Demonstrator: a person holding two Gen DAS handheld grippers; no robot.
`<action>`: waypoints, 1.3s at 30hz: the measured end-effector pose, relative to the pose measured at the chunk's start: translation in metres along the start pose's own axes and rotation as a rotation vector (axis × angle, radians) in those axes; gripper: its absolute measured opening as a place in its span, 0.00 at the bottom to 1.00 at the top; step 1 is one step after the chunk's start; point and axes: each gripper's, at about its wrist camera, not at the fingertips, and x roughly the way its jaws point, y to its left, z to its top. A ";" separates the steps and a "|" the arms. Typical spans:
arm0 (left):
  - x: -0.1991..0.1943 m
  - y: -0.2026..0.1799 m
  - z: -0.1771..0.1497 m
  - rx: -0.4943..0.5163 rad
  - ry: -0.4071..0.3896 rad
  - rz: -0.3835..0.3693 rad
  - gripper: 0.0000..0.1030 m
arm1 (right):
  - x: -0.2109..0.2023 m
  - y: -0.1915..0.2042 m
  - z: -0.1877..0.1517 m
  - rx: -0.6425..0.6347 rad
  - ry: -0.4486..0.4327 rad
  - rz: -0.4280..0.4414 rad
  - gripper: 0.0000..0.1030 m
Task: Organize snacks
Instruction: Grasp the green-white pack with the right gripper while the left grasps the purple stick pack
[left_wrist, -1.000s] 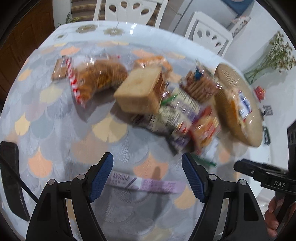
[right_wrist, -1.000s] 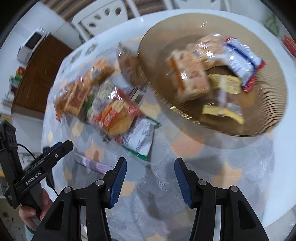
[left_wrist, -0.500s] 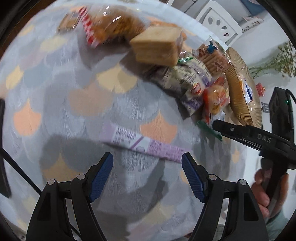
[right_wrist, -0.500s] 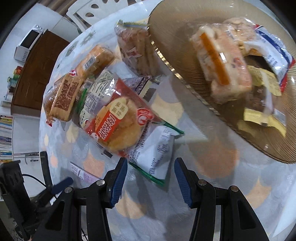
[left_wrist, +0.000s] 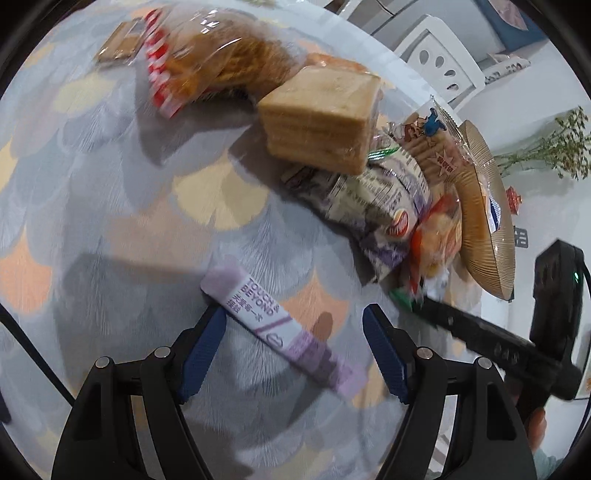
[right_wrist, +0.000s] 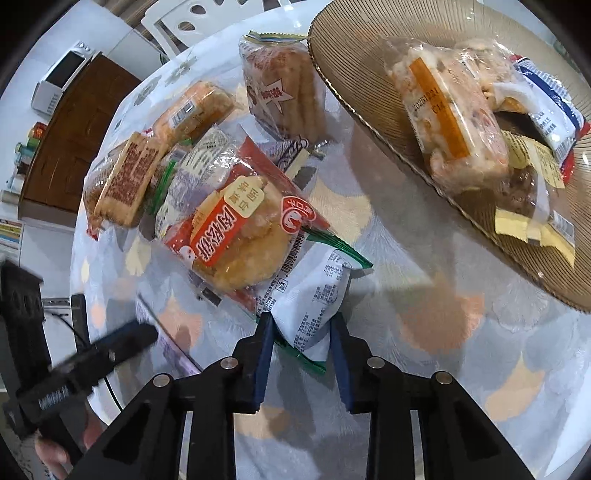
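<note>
Two wrist views over a table (left_wrist: 110, 206) covered in a scallop-patterned cloth, with snacks in a heap and on a plate.

Right gripper (right_wrist: 301, 334): jaws just drawn in, now narrow, blue pads pressed on the near end of a white snack packet with green edge (right_wrist: 314, 299). Packet lying on the cloth at the near edge of the snack heap, its far end tucked under a red-wrapped round cake (right_wrist: 236, 236).

Left gripper (left_wrist: 293, 326): jaws wide, pointed steeply down. Lilac stick sachet (left_wrist: 273, 321) lying flat on the cloth, slanting between the jaws from far left to near right; left pad just beside or touching it (cannot tell which), right pad apart from it.

Heap, far of the red-wrapped cake: purple-and-white wrapped pack (right_wrist: 199, 166), block of layered sponge cake in clear wrap (left_wrist: 325, 118), bag of biscuits with a red star label (right_wrist: 280, 99), bag of fried twists with red-and-white edge (left_wrist: 221, 62).

Ribbed tan plate (right_wrist: 369, 74) at far right, bearing a clear-wrapped pale bar with orange band (right_wrist: 450, 125), a blue-and-white packet (right_wrist: 550, 114) and yellow wrappers (right_wrist: 532, 229).
</note>
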 end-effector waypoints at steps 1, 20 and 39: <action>0.001 -0.004 0.002 0.017 -0.010 0.007 0.72 | -0.001 -0.001 -0.003 -0.005 0.003 -0.002 0.27; 0.013 -0.043 -0.018 0.259 0.023 0.244 0.72 | -0.030 -0.038 -0.056 -0.069 0.088 -0.098 0.27; -0.024 0.016 -0.018 0.182 0.028 0.240 0.64 | -0.029 -0.057 -0.025 0.100 0.103 -0.022 0.51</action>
